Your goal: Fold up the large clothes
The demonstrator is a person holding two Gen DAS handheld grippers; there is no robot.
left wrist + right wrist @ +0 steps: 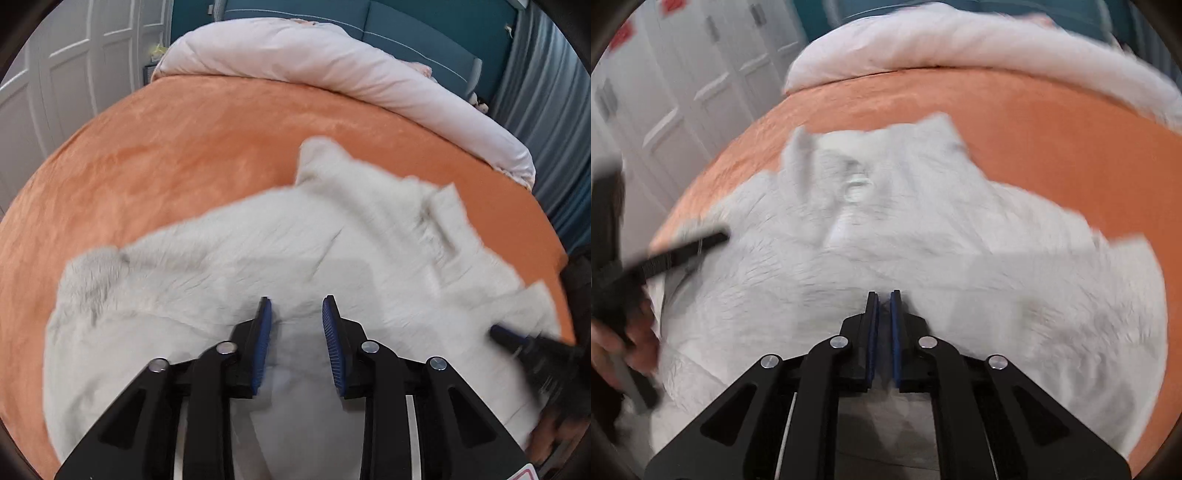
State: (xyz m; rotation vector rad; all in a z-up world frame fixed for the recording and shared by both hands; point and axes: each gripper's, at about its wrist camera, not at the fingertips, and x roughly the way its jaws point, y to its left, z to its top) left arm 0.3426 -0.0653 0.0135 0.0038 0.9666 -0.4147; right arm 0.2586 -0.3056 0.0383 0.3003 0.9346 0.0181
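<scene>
Below, fluffy white garment [332,240] on orange plush; left tongs [296,310] apart, right tongs [885,301] nearly together.

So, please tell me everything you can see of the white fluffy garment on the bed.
The white fluffy garment is large, of soft, furry-looking fabric, with a round button or snap near one edge. It lies spread but rumpled on the orange bed cover, not yet folded neatly. The left hand-held gripper hangs open over it; the right hand-held gripper looks nearly shut on a fold, though blur hides the contact.
</scene>
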